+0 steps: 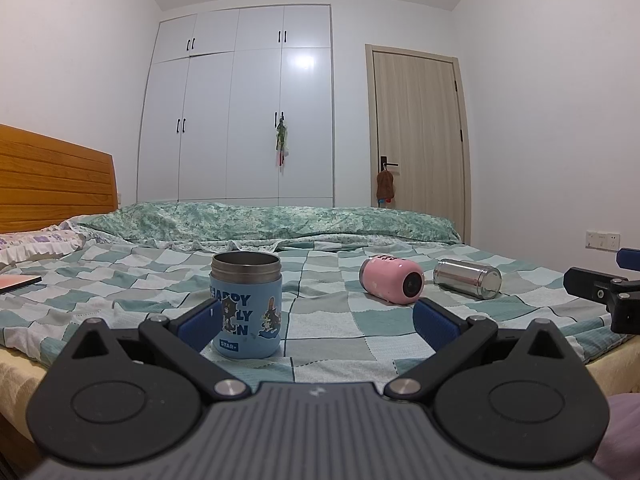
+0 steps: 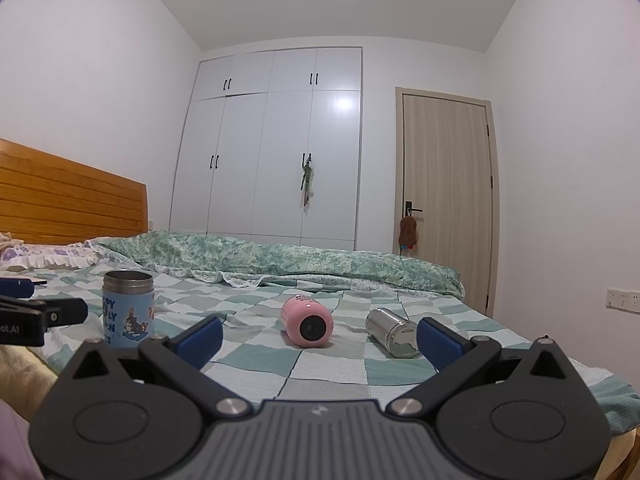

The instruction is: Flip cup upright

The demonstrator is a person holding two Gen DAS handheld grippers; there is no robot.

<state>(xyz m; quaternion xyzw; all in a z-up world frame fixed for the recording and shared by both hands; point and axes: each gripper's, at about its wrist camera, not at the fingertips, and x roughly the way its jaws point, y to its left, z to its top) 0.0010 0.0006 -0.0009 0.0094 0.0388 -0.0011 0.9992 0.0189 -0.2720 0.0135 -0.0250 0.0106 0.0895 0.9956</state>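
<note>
Left tool (image 1: 316, 318): fingers spread wide, holding nothing; it hangs low at the near edge of the bed (image 1: 332, 344).
Right tool (image 2: 320, 338): also spread wide and holding nothing, aimed between the two fallen cups.
Blue cup (image 1: 247, 304): already upright, mouth up, just past the left tool's left finger at about 11 o'clock in the left view.
Pink cup (image 2: 307, 322): on its side at 12 o'clock in the right view, one round end facing the camera.
Steel cup (image 2: 394, 333): on its side at 1 o'clock, just beside the right tool's right finger.
Roll risk: both fallen cups are round, so a one-sided touch would likely roll them away across the sheet.
Slip risk: the steel wall looks slick; a shallow pinch may let it twist out mid-flip.
Tip risk: the bedding is soft and wrinkled, so a cup set down off-level may topple again.
Bump risk: the left tool could knock the blue cup over if it swings right.
</note>
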